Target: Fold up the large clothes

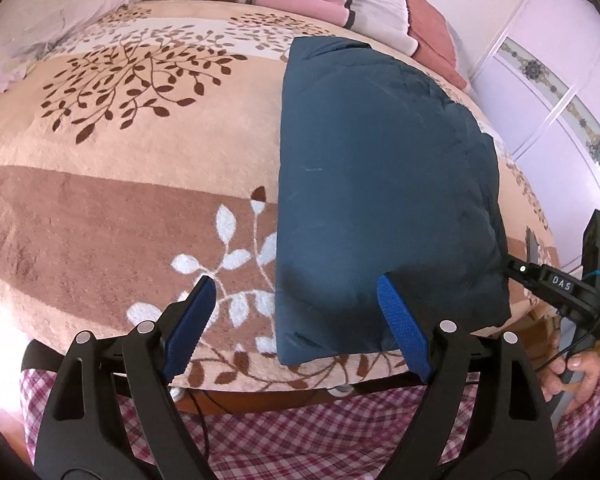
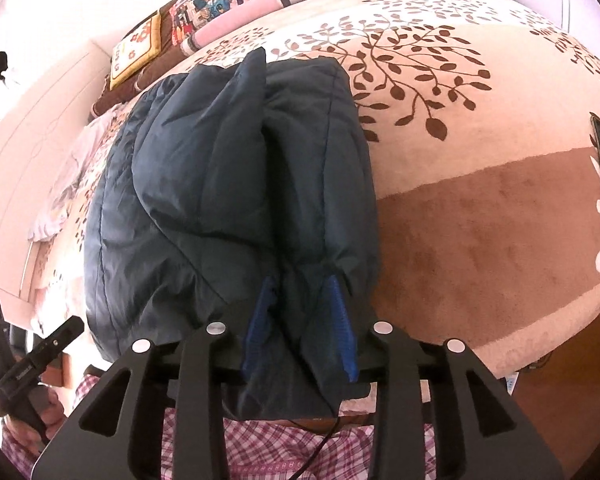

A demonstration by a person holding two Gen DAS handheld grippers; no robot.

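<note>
Blue-padded right hand-held gripper (image 2: 300,320) astride puffy quilted navy jacket (image 2: 228,184)

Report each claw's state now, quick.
Left claw: open, holding nothing, hovering over the folded dark blue padded jacket's near edge.
Right claw: partly open, a jacket fold between its pads; grip cannot be told.

Dark navy padded jacket (image 1: 384,184), folded into a puffy rectangle, is laid flat on the floral blanket (image 1: 132,184), its end at the blanket's near edge.
</note>
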